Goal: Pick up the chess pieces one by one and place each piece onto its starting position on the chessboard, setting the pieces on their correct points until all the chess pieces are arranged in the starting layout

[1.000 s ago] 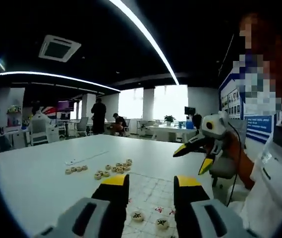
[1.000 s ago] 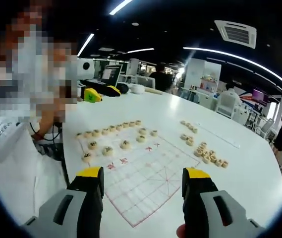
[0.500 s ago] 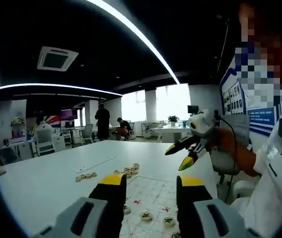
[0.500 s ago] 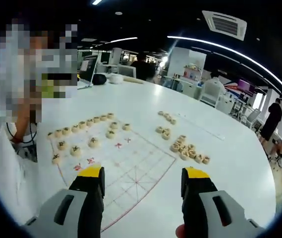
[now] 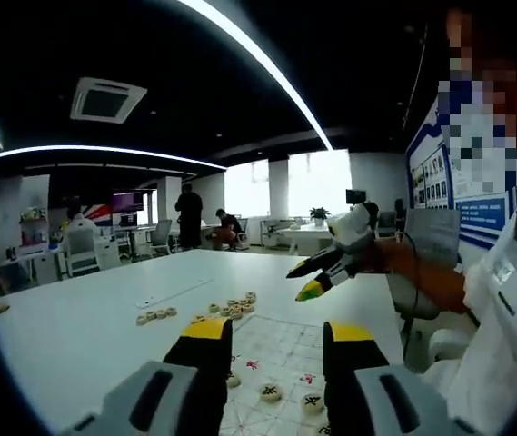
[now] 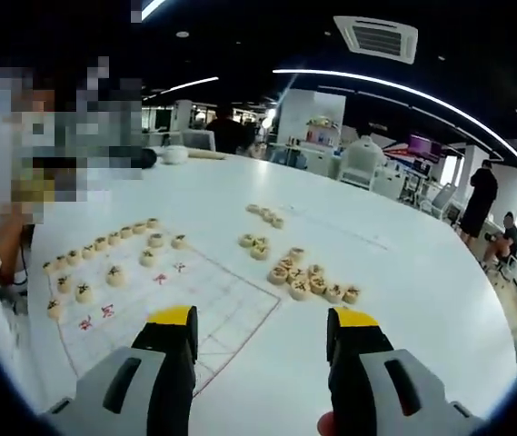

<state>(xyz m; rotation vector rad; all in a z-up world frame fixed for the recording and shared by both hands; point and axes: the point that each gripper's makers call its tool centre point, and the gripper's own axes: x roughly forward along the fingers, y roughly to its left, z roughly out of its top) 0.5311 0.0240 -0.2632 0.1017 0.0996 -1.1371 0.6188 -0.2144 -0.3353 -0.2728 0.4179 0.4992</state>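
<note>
A wide white surface [image 6: 403, 272] is seen stretching across an open office — dark ceiling, long light strips [image 5: 258, 64], a ceiling vent [image 6: 376, 38], desks and chairs at the back, bright windows [image 5: 317, 186] beyond. Two people [image 5: 190, 213] are seen far off by the desks in the left gripper view; another person stands at the right edge of the right gripper view.

The chessboard [image 6: 222, 304] — a pale sheet with red grid lines — lies flat on the surface. Round, cream-coloured chess pieces [image 6: 104, 259] with dark marks are set in a row and on points along its far left side. A loose cluster of pieces [image 6: 308, 283] lies off the board just beyond its right edge, with a few more [image 6: 265, 215] farther back.

The right gripper [image 6: 263, 341] is held above the near edge of the board, jaws apart, nothing between them. The left gripper [image 5: 272, 350] is held over the board too, jaws apart and empty, with placed pieces [image 5: 272, 392] seen between them. The right gripper is also caught in the left gripper view, raised above the board.
</note>
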